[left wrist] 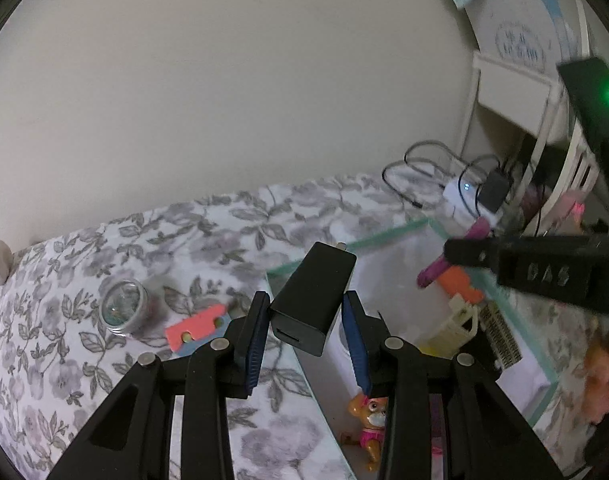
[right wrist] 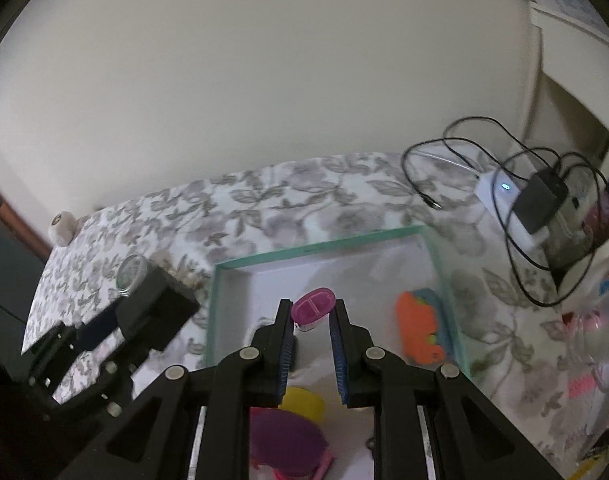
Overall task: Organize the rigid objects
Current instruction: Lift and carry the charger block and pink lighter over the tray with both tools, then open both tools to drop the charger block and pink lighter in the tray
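My left gripper [left wrist: 306, 307] is shut on a black USB charger block [left wrist: 313, 295] and holds it above the left edge of a white tray with a teal rim [left wrist: 384, 234]. It also shows in the right wrist view [right wrist: 156, 312]. My right gripper [right wrist: 312, 312] is shut on a small magenta capsule-shaped container [right wrist: 314, 309] and holds it over the tray [right wrist: 316, 246]. In the tray lie an orange toy [right wrist: 418, 330], a yellow piece [right wrist: 302, 402], a purple piece [right wrist: 284, 444] and a pup figure [left wrist: 369, 420].
On the floral cloth left of the tray sit a round clear-lidded tin [left wrist: 122, 307] and a pink card [left wrist: 196, 326]. A white power strip with a black adapter and looped cables [right wrist: 520, 200] lies behind the tray. A white shelf [left wrist: 516, 92] stands at the right.
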Demonstrator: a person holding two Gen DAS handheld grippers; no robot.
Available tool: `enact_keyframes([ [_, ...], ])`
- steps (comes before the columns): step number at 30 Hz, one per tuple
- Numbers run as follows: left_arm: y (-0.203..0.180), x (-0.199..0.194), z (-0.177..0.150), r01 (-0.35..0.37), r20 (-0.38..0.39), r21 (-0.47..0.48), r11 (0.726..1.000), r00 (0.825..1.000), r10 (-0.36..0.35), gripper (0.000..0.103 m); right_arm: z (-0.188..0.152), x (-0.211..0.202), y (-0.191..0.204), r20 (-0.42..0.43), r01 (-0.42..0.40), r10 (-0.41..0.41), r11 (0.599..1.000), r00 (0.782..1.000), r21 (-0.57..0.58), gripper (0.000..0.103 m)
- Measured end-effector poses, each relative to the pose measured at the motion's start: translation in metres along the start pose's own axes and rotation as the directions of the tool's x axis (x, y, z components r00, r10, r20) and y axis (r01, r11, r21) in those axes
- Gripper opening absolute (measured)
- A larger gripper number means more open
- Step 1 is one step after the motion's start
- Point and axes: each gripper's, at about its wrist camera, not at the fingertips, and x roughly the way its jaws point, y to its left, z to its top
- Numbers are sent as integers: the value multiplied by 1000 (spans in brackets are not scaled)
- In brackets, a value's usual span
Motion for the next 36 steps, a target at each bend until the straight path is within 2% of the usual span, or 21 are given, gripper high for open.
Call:
enact_keyframes([
  [6,-10,13,-8,7,-43,0,1000,999,-7,39,-3,7,-11,-28,23,-23,1000,999,13,20],
  [20,-20,40,-25,-3,-148,16,1000,989,5,39,-10,32,1,-97,66,-68,997,993,-33,20],
  [28,-16,45,-26,11,-185,-28,1000,983,-16,40,-15,45,6,-130,89,-94,995,987,-50,20],
  [32,-13,47,-27,26,-207,-52,998,978,-37,48,-14,44,6,-125,82,-87,996,988,-45,23],
  [34,-13,47,-27,32,-210,-62,998,977,-45,50,-13,44,6,-125,88,-93,995,988,-45,30],
  [36,-12,46,-26,37,-209,-68,997,977,-50,55,-13,42,6,-123,93,-97,995,988,-45,33],
])
